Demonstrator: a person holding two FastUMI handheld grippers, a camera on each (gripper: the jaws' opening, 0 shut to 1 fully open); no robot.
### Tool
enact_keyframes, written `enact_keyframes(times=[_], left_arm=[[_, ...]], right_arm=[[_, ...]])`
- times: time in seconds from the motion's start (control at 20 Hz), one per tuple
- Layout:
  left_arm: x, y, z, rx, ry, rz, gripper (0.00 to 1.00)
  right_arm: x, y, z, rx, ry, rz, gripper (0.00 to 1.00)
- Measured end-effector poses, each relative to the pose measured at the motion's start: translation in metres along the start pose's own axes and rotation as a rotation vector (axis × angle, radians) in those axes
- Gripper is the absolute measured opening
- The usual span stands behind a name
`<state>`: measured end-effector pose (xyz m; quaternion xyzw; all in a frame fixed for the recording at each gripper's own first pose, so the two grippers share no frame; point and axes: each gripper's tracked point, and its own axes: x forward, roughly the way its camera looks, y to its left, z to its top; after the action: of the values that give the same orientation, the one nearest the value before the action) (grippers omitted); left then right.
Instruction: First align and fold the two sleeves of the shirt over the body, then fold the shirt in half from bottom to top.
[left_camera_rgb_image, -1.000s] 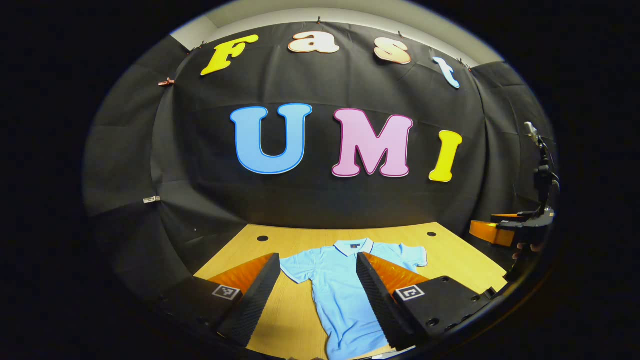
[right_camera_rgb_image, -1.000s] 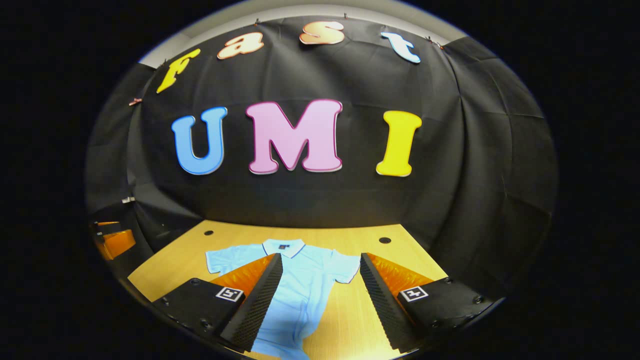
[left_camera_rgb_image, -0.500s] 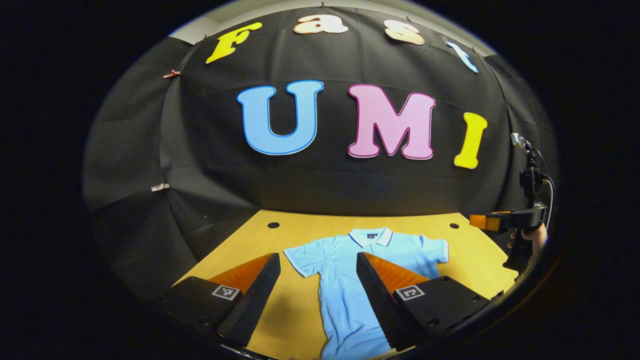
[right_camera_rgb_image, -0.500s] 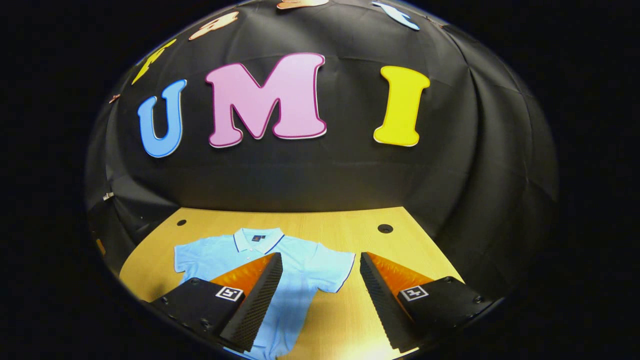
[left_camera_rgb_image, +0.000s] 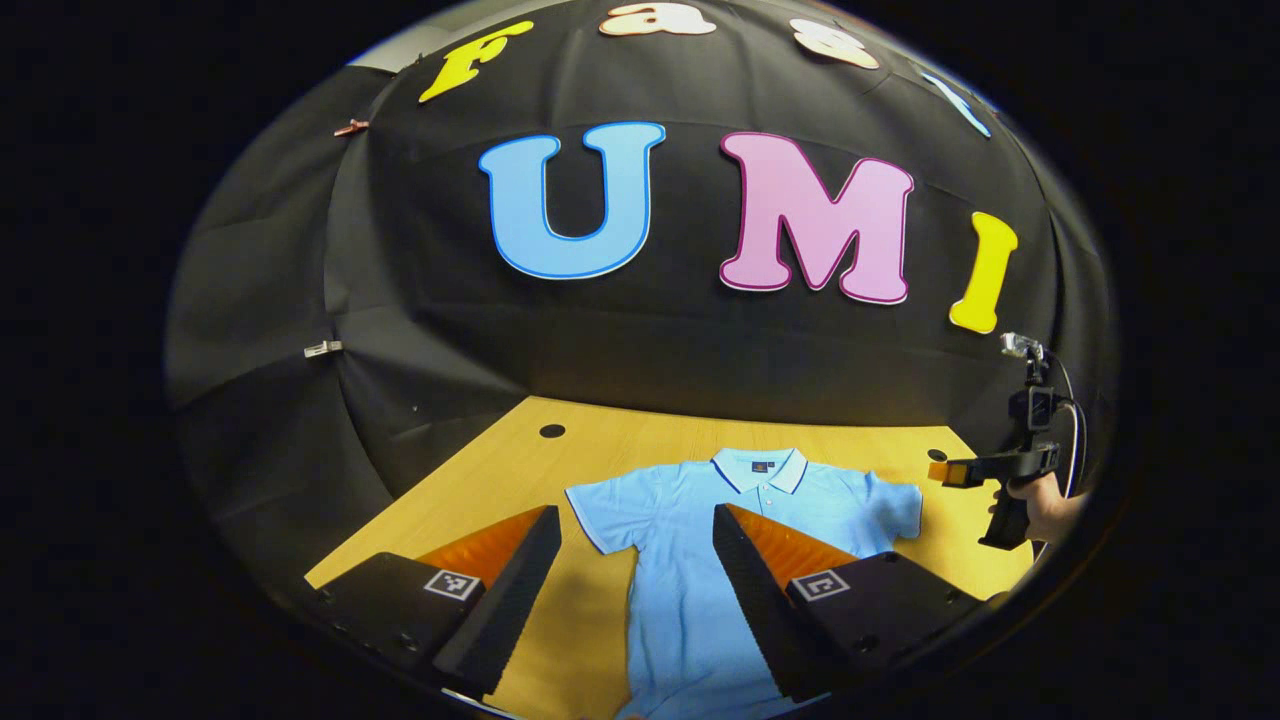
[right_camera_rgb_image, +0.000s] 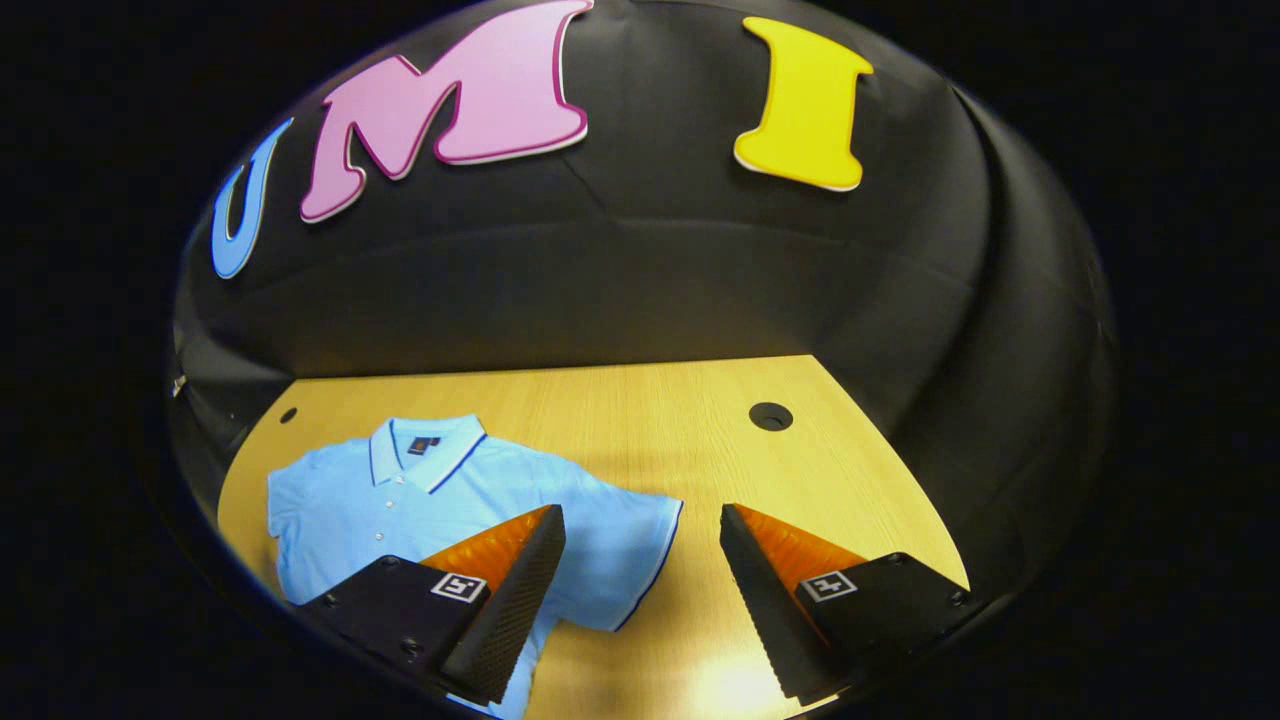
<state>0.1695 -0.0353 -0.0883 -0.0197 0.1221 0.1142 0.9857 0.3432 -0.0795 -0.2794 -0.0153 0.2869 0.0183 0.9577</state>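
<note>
Shirt (left_camera_rgb_image: 700, 560) flat on table (right_camera_rgb_image: 640, 420), bare wood around; left claw (left_camera_rgb_image: 635, 520) and right claw (right_camera_rgb_image: 640, 520) spread.

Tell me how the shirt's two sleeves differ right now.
In the right gripper view, the right sleeve lies between the open fingers of the right gripper, while the left sleeve lies far off by the table edge. In the left gripper view, the left sleeve lies nearer the left gripper. Both are spread flat, unfolded, light blue with dark-trimmed cuffs.

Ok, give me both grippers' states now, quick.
Left gripper: open, holding nothing, above the shirt.
Right gripper: open, holding nothing, its sleeve between the fingers, untouched.
</note>
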Motion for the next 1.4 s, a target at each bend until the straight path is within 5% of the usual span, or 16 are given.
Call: enact_keyframes(times=[0.35,0.7,0.9,1.0,1.05,1.15,1.4], left_arm=[[0.021,-0.002,-0.016,-0.007,0.047,0.033,0.97],[0.024,-0.008,-0.025,-0.011,0.061,0.025,0.97],[0.023,-0.008,-0.025,-0.009,0.052,0.014,0.97],[0.021,-0.004,-0.026,-0.004,0.051,0.017,0.97],[0.021,-0.001,-0.028,-0.001,0.051,0.02,0.97],[0.018,0.006,-0.033,-0.006,0.062,0.029,0.97],[0.012,0.021,-0.041,-0.028,0.077,0.047,0.97]], right_arm=[[0.071,-0.002,-0.029,-0.06,0.082,0.042,0.97],[0.09,-0.004,-0.051,-0.006,0.151,0.051,0.95],[0.094,0.003,-0.051,-0.005,0.156,0.07,0.71],[0.096,0.008,-0.051,0.002,0.155,0.072,0.28],[0.096,0.009,-0.05,0.004,0.158,0.061,0.16],[0.096,0.011,-0.048,-0.002,0.156,0.051,0.06],[0.083,0.023,-0.029,-0.029,0.131,0.047,0.06]])
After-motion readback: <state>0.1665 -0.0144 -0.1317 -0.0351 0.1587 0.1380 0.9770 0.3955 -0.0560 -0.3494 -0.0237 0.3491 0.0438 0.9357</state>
